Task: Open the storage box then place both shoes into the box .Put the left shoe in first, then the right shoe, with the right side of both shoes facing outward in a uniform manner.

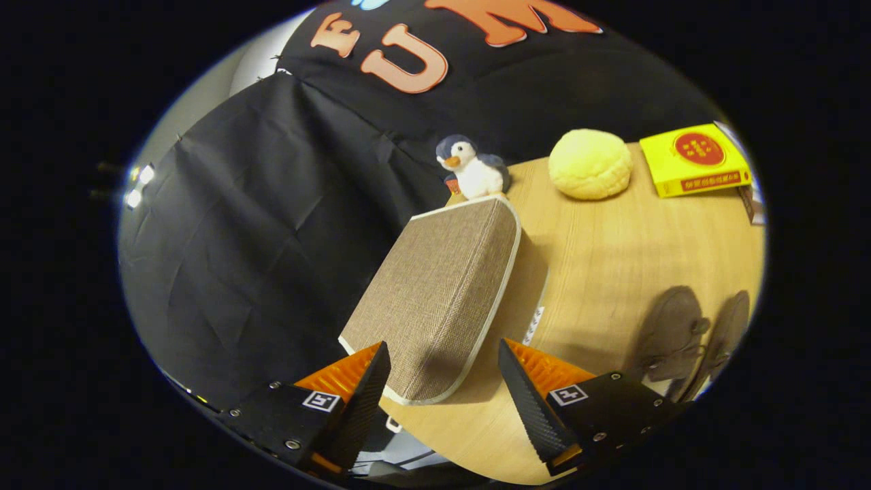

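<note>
Gripper fingers spread around the closed storage box, whose near corner and contents stay hidden; shoes lie shadowed.

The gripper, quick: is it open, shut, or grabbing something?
Gripper: open, fingers spread to either side of the near corner of the fabric storage box, not pressing on it, holding nothing.

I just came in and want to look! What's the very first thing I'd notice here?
Probably the big brown fabric storage box with pale trim, lid closed, standing on the wooden table just ahead of the open tongs, its near corner between their tips. Behind it sits a little toy penguin, and beyond that a puffy yellow bun-shaped thing next to a bright yellow box.
</note>
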Tool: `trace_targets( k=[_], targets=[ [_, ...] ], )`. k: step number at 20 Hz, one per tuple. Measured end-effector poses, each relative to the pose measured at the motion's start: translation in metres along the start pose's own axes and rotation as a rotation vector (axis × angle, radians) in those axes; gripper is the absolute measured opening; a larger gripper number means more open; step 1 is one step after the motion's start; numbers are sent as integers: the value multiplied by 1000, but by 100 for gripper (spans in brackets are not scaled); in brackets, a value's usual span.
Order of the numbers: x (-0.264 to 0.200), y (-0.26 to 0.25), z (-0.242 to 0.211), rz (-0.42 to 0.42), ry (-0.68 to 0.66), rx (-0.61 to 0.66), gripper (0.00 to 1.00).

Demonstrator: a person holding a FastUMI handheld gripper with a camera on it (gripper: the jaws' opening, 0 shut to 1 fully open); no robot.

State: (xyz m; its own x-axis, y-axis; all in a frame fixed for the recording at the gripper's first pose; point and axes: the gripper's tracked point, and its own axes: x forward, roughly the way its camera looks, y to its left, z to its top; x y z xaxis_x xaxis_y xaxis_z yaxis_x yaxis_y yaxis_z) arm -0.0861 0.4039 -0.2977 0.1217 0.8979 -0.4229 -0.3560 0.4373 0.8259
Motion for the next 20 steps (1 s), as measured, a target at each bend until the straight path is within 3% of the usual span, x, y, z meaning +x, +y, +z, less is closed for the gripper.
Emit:
trace_targets(
  k=[10,16,20],
  targets=[
    [42,6,-11,294,56,317,90],
    [38,7,-8,348,36,374,68],
    [31,6,-7,349,28,349,62]
  ],
)
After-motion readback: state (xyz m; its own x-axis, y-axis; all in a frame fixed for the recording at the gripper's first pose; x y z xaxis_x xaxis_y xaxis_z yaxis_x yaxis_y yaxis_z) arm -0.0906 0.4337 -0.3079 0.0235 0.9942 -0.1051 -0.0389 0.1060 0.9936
